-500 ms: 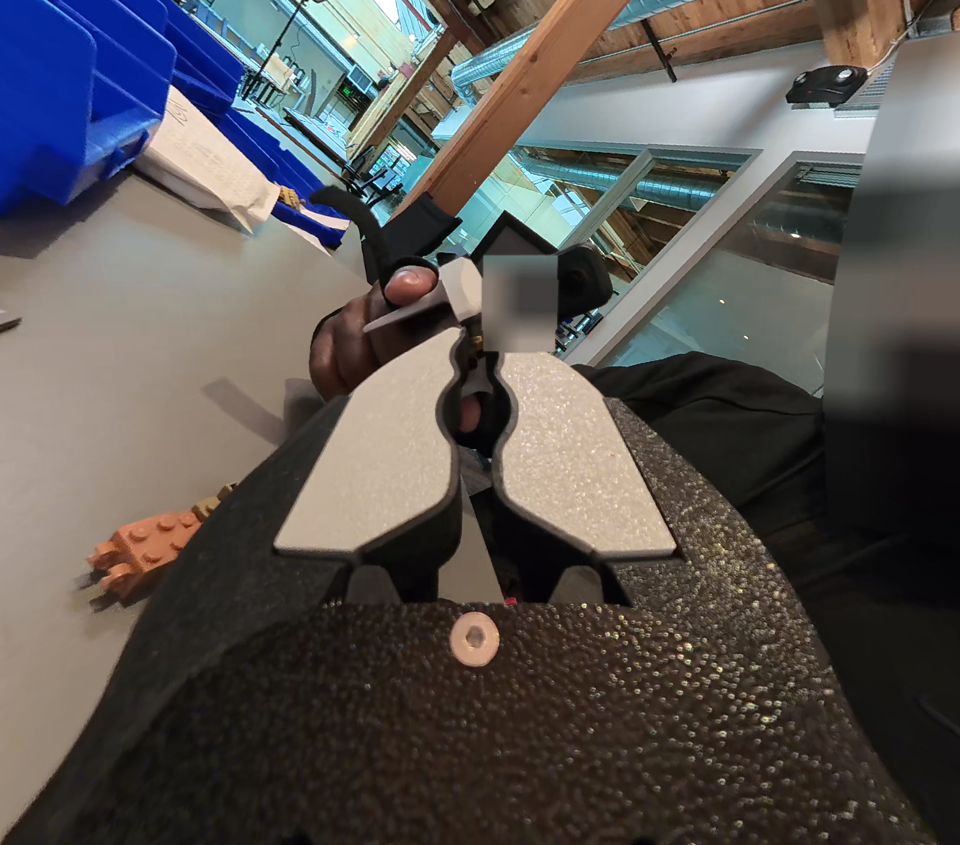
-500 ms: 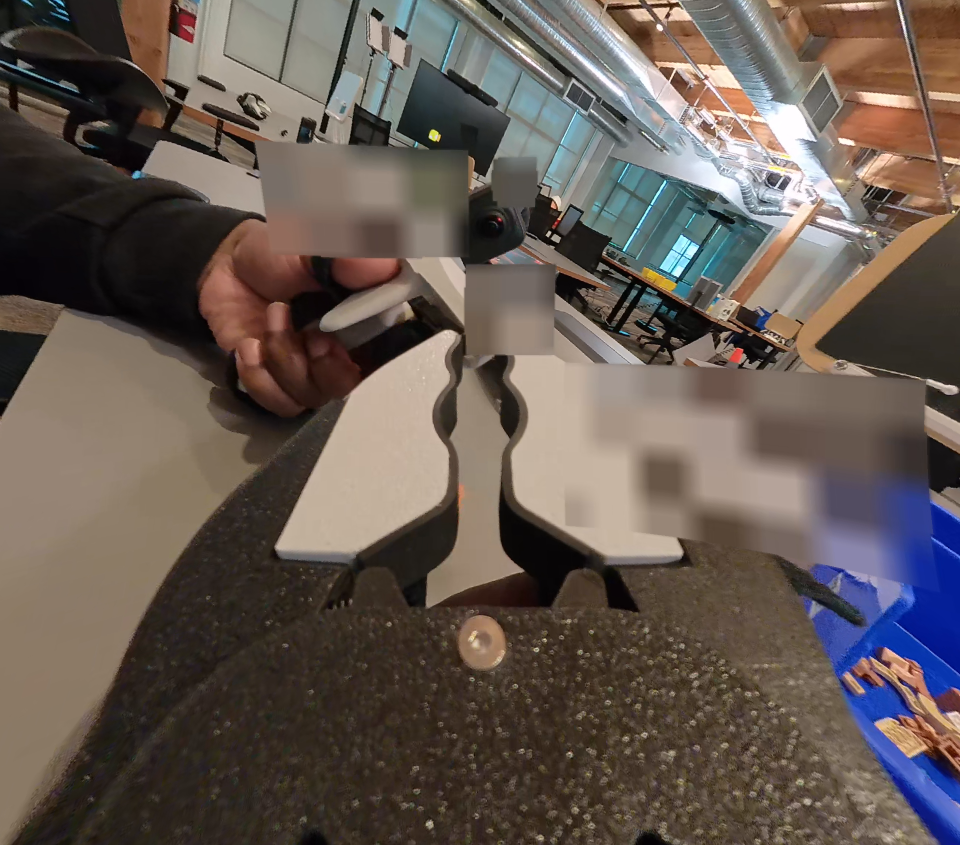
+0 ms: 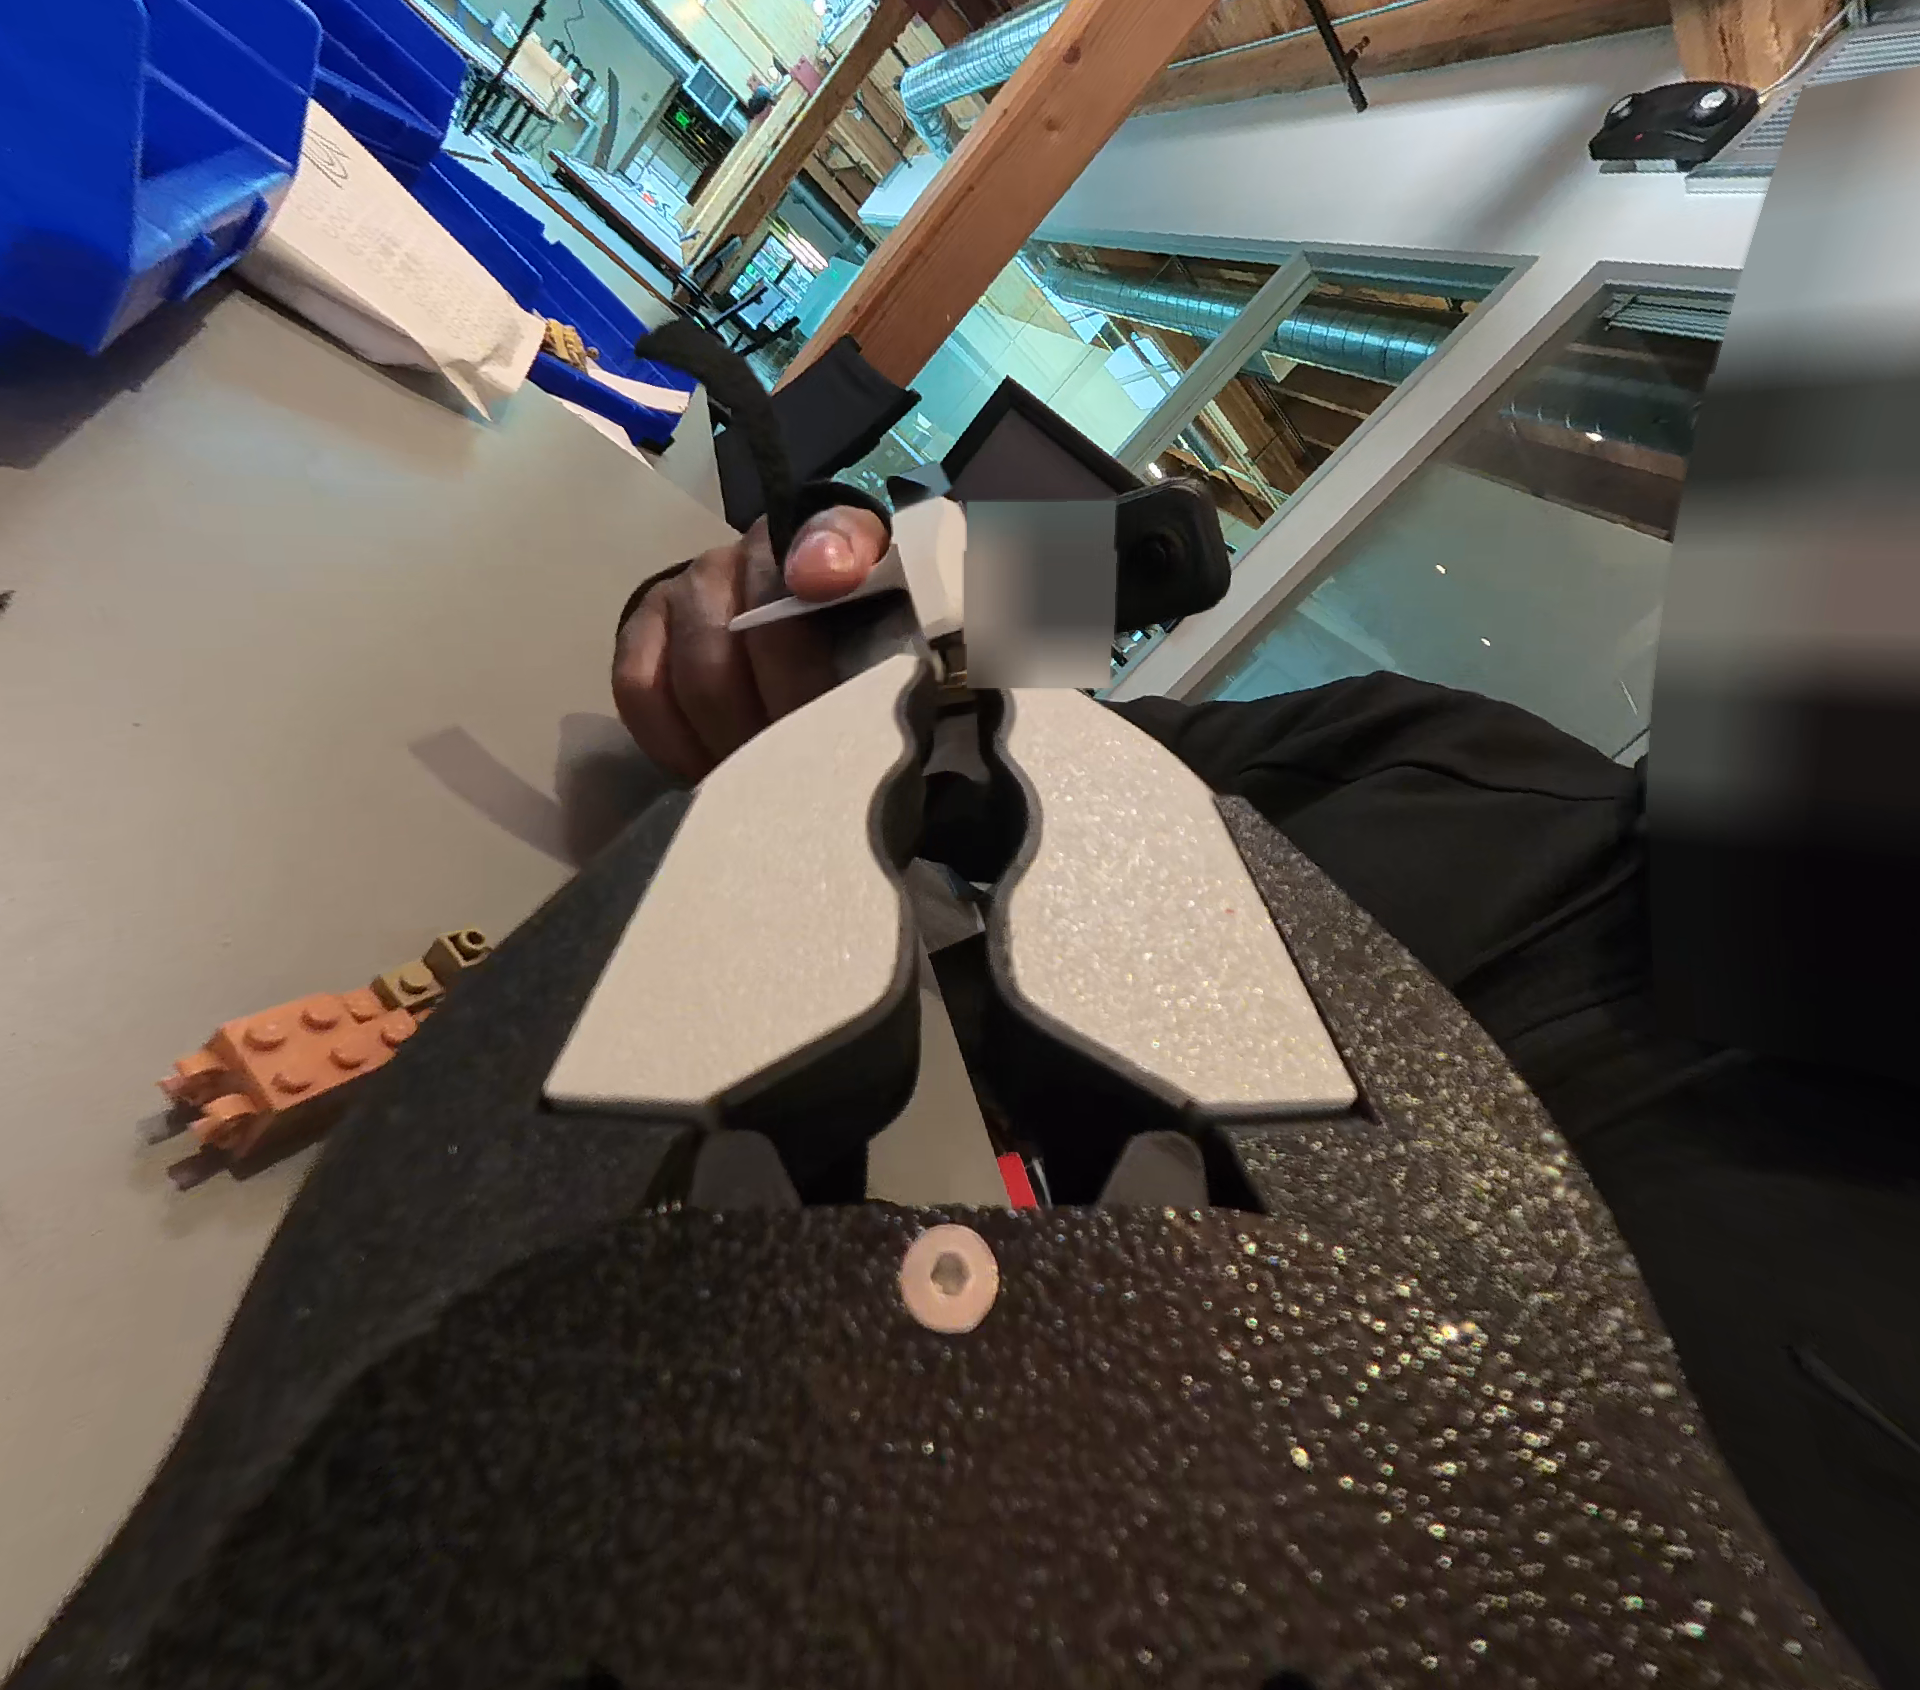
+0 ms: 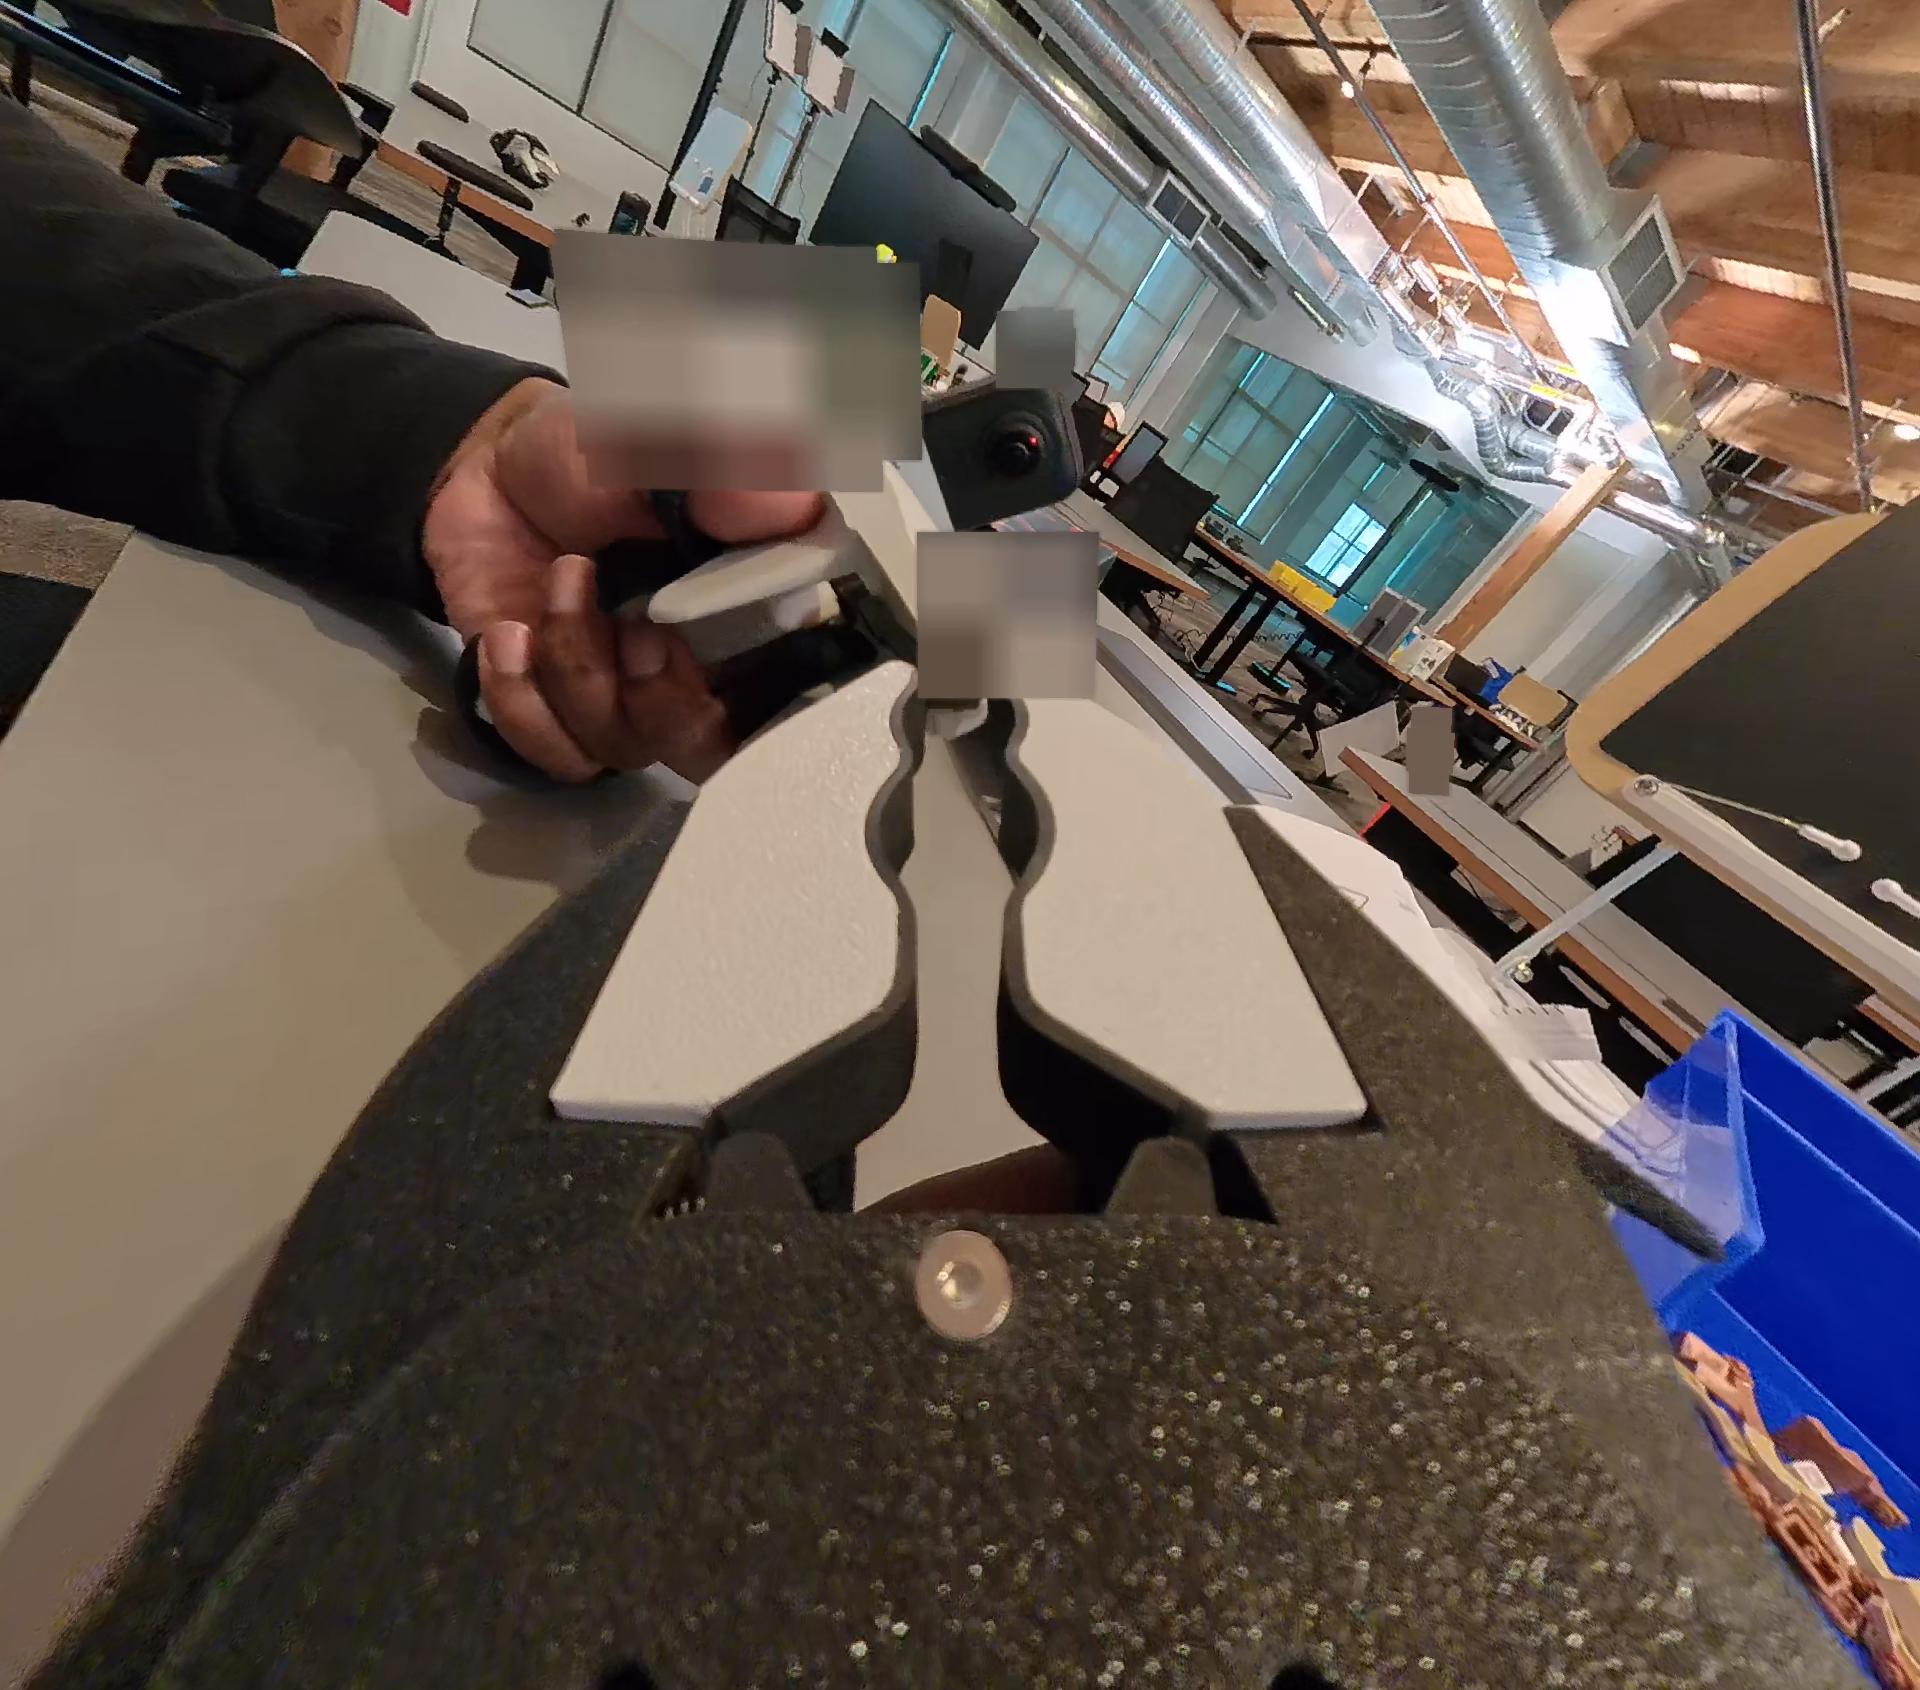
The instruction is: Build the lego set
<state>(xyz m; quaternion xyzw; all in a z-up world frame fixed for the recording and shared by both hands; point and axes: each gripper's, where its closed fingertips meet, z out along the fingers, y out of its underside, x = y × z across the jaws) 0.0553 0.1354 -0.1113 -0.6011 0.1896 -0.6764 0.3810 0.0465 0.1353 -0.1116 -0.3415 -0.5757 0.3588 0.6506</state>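
- Left claw (image 3: 951,690): narrow, its tips apparently pinching a small tan plastic piece (image 3: 948,676). Just beyond it is the other gripper, held in a hand (image 3: 707,664).
- Right claw (image 4: 954,710): narrow, a small white plastic piece (image 4: 954,718) spanning its tips.
- The two claws face each other tip to tip above the grey desk (image 3: 260,653).
- An orange studded brick assembly (image 3: 301,1069) lies on the desk beside the left claw. Blue plastic bins (image 3: 135,113) stand farther off.
- Compared with half a second earlier, both views match closely and nothing has visibly shifted.

Both claws tip to tip — left claw (image 3: 951,684), right claw (image 4: 956,710).
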